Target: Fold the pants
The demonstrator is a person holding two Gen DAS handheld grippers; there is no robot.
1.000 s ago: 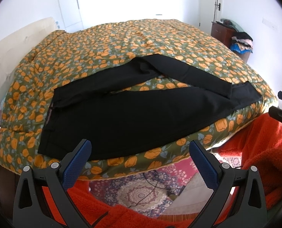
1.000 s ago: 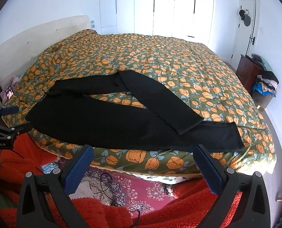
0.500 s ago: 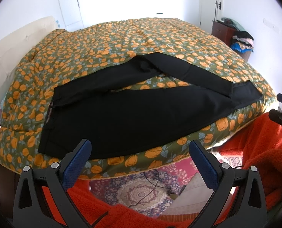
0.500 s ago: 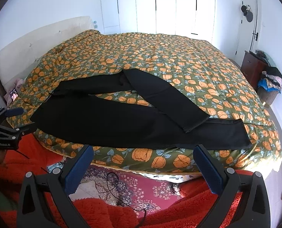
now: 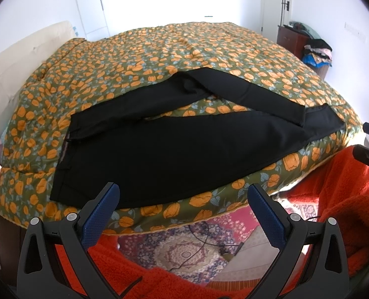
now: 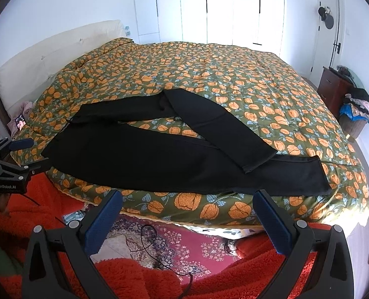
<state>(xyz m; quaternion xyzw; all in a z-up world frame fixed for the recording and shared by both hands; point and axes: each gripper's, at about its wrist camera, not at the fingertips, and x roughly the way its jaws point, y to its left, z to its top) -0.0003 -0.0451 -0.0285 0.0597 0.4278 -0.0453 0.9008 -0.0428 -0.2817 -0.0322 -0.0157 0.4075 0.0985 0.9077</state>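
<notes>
Lying flat near the front edge of bed: black pants, on orange-flowered green quilt. Waistband at 9 o'clock end in left wrist view, hems toward 3 o'clock. Near leg straight along the bed edge; far leg bent back on itself, its hem resting across the near leg close to that leg's cuff. Wedge of quilt showing between the two legs.

Left hand-held gripper: jaws spread wide, blue pads apart, nothing between them; held off the bed, just short of the pants' near edge, toward the waistband half. Also visible at 9 o'clock in right wrist view, apart from the fabric.

Right hand-held gripper: jaws likewise wide apart, empty; short of the bed edge, facing the hem half of the pants. Not touching cloth.

Below both: patterned pink rug with a thin black cable, red fleece garment at 6 o'clock. White wardrobe doors at 12 o'clock, cream headboard at 10 o'clock, dark wood dresser and a pile of clothes at 3 o'clock.
</notes>
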